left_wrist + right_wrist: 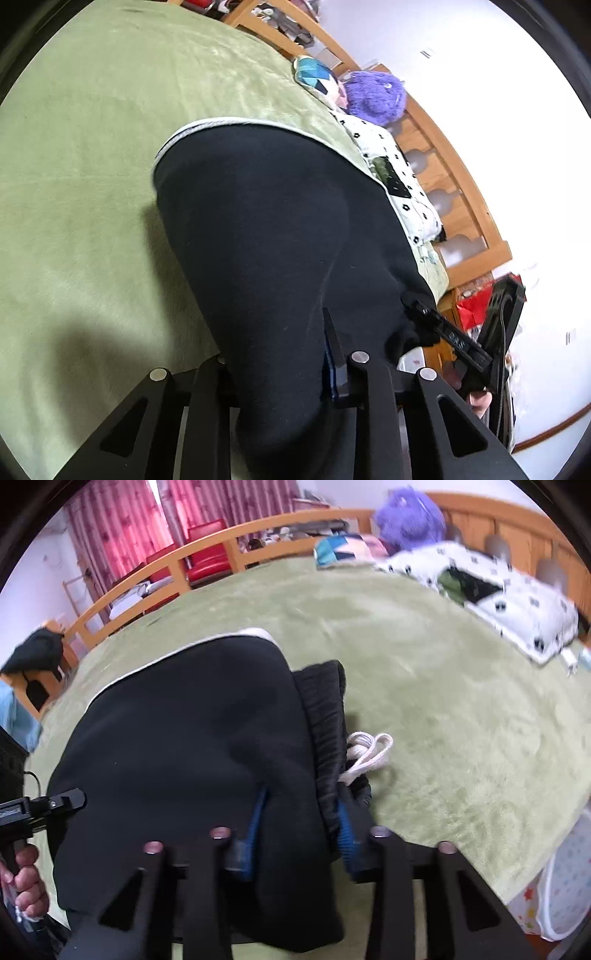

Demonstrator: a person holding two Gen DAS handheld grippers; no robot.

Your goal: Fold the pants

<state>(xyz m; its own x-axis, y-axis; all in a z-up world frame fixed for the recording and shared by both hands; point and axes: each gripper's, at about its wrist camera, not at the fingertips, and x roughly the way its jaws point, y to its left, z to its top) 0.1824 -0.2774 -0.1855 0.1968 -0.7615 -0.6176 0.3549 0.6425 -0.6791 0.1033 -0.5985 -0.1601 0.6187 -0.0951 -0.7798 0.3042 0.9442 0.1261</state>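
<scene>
Black pants (258, 221) lie folded on a green blanket (92, 147), a pale lining showing along their far edge. My left gripper (277, 343) is shut on the near fold of the pants, and cloth drapes over its left finger. In the right wrist view the pants (184, 738) show a ribbed waistband (321, 716) and a white drawstring (365, 753). My right gripper (303, 805) is shut on a thick fold at the waistband, a blue pad on each side. Each gripper appears in the other's view, the right gripper (417, 310) and the left gripper (74, 799), at the pants' edge.
The blanket (443, 701) covers a bed with a wooden frame (147, 576). A black-and-white patterned pillow (517, 605) and a purple plush toy (410, 513) lie at the head. A hand (26, 878) holds the left gripper's handle. A white patterned basket (561, 886) stands beside the bed.
</scene>
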